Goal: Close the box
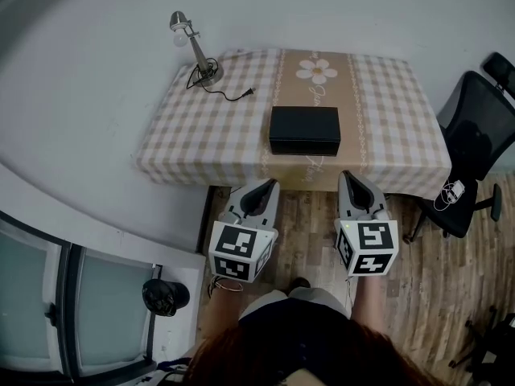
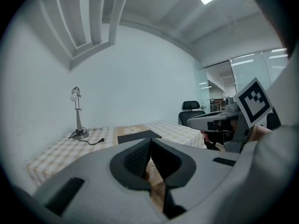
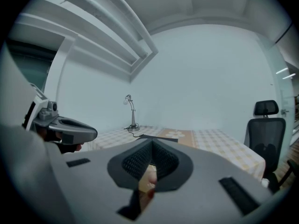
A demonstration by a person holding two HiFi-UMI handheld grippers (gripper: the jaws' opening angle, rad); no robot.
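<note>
A flat black box (image 1: 304, 129) rests near the front middle of the checked table (image 1: 201, 135), on the tan runner, and its lid lies down flat. The box also shows small beyond the jaws as the box (image 2: 138, 136) in the left gripper view and the box (image 3: 161, 137) in the right gripper view. My left gripper (image 1: 265, 185) and right gripper (image 1: 348, 175) hang side by side over the wooden floor, short of the table's front edge and apart from the box. Both are shut with nothing between the tips, seen at the left gripper (image 2: 150, 141) and the right gripper (image 3: 152, 143).
A silver desk lamp (image 1: 193, 47) with its loose cord stands at the table's far left corner. A black office chair (image 1: 475, 151) stands to the right of the table. A white wall runs along the left, with a glass partition (image 1: 48, 296) at lower left.
</note>
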